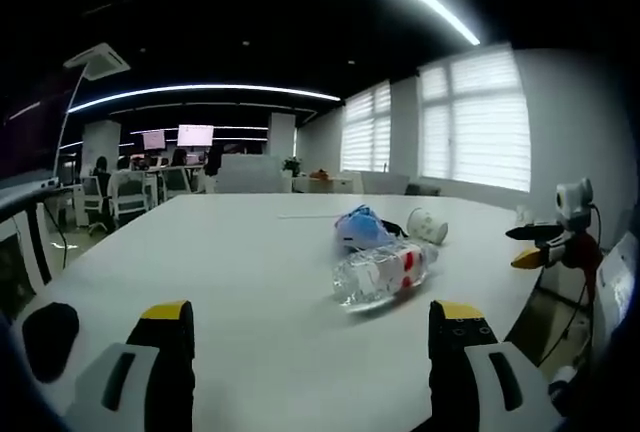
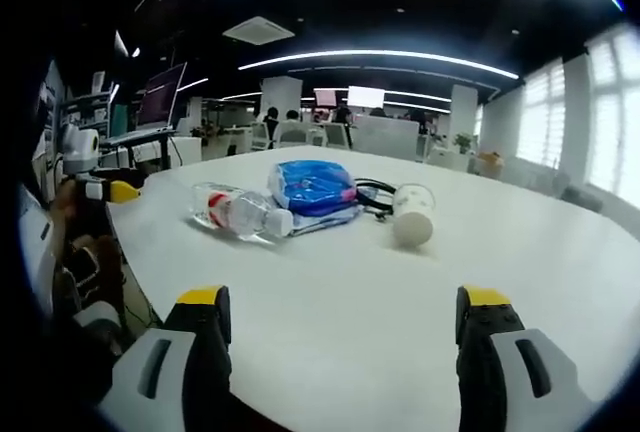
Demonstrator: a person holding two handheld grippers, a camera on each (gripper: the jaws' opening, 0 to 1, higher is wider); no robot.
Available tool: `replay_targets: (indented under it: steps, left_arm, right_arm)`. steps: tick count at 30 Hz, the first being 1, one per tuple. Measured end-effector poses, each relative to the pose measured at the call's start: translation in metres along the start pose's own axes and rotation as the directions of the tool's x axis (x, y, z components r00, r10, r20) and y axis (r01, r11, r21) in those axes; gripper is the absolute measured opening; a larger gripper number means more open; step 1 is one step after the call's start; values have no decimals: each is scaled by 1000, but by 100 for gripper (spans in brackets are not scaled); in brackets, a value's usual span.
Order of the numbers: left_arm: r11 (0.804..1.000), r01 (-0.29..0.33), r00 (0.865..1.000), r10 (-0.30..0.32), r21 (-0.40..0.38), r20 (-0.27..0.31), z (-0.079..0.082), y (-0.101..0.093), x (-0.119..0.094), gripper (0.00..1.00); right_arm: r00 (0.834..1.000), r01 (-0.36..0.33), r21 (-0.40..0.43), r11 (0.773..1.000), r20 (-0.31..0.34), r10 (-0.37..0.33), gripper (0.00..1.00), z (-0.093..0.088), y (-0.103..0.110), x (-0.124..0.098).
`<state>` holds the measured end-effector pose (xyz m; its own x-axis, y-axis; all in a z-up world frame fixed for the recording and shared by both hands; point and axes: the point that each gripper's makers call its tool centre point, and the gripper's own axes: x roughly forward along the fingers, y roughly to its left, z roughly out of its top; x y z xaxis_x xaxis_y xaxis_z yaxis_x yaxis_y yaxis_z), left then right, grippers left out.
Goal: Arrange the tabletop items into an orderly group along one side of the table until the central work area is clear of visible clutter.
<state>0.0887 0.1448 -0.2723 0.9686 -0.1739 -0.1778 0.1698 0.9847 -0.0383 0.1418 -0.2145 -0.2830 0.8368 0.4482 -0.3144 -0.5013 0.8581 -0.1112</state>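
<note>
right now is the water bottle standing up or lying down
Lying down. The clear water bottle rests on its side on the white table, beside the blue bag.

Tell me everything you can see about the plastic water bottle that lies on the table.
The clear plastic water bottle with a red and white label lies on its side on the white table. Its body looks ribbed and transparent; I cannot tell how much water is inside. In the right gripper view its neck end points toward the blue plastic packet and seems to touch it. The white paper cup, also on its side, lies apart from it. No claw touches the bottle.
</note>
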Motion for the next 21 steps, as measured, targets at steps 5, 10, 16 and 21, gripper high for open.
replay_targets:
  steps: [5,10,16,21]
  left_arm:
    - [1000,16,1000,-16,15,-5,0,-3,2,97]
    - [999,26,1000,-26,28,-1,1,-6,4,97]
    - [998,44,999,-45,35,23,7,-10,4,97]
    - [998,39,999,-40,56,12,6,-9,5,97]
  right_arm:
    - [1000,-11,18,1000,1,11,89,-1,4,3]
    - [999,-36,13,999,-16,36,88,-4,12,6]
    - [999,-45,5,999,-23,45,88,-5,15,8]
    - [999,-44,4,999,-21,44,88,-5,14,9]
